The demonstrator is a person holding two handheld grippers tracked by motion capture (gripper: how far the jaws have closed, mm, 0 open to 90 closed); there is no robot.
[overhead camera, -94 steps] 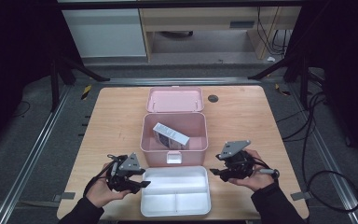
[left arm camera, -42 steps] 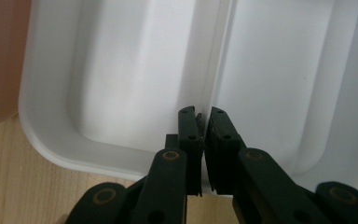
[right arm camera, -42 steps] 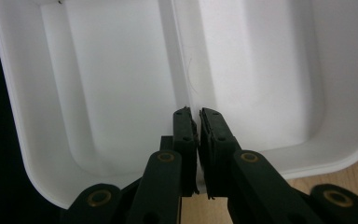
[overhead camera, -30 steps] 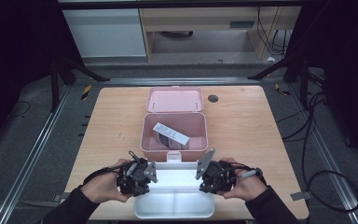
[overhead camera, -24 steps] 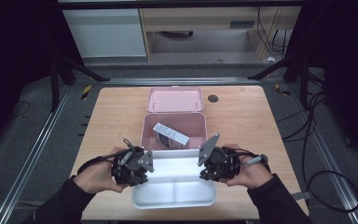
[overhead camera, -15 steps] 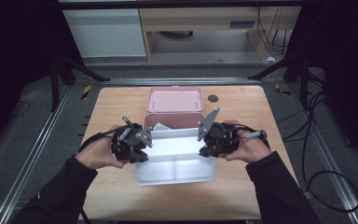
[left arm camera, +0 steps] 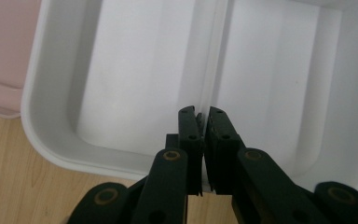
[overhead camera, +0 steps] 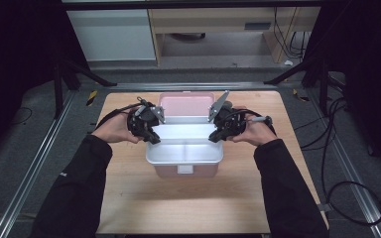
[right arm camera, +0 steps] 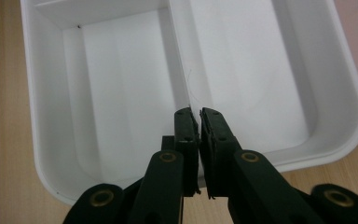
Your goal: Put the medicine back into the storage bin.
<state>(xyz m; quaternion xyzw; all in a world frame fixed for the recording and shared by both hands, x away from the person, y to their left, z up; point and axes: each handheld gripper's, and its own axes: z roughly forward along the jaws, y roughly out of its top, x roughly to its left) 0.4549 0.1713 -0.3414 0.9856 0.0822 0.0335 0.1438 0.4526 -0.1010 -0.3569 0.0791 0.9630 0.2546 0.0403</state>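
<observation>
White divided plastic tray (overhead camera: 184, 148) held above the open pink plastic box (overhead camera: 183, 170) — left gripper (overhead camera: 153, 136) and right gripper (overhead camera: 214, 135) each clamped on its centre divider, over the wooden surface (overhead camera: 129, 198).

Right gripper (right arm camera: 196, 116) jaws apparently clamp white tray's (right arm camera: 349, 84) divider.

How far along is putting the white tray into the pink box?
Done: both claws, left and right, are shut on the white tray, one at each end. In hand: it is held over the open pink box. Left: lower it in, let go, close the lid.
</observation>
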